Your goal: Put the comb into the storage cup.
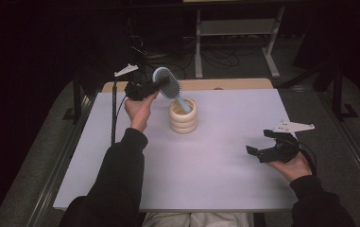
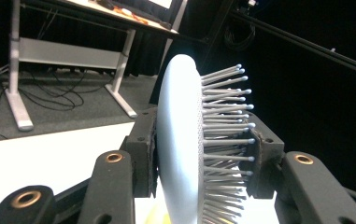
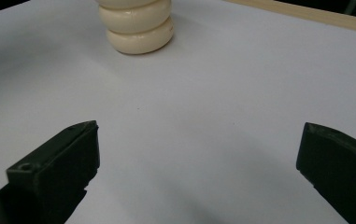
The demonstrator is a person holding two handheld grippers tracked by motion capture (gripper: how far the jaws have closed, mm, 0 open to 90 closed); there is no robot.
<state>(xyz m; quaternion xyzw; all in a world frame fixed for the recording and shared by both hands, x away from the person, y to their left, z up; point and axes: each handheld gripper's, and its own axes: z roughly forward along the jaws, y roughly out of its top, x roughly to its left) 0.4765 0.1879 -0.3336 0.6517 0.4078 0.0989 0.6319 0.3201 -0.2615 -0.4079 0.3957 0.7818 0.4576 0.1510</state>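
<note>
Here we saw the left gripper (image 1: 155, 86) raised at eleven o'clock, clamped on the hairbrush (image 1: 169, 85) head, its long axis slanting toward four o'clock, handle inside the cream ringed holder (image 1: 183, 119). The right gripper (image 1: 259, 144) rested at four o'clock, jaws wide and empty.

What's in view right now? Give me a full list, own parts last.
Hairbrush: one, light blue, held tilted by its head, handle end down in the holder.
Holder: one, cream, ringed, on the table's far middle.
Table: one, white top, wooden strip at the far edge.
Desk frame: one, pale grey, on the floor behind the table.
Cables: several, dark, on the floor under that frame.
Left hand-held gripper: one, black, shut on the hairbrush head.
Right hand-held gripper: one, black, jaws open, low over the table's right side.
Sleeves: two, dark, at the near edge.
</note>
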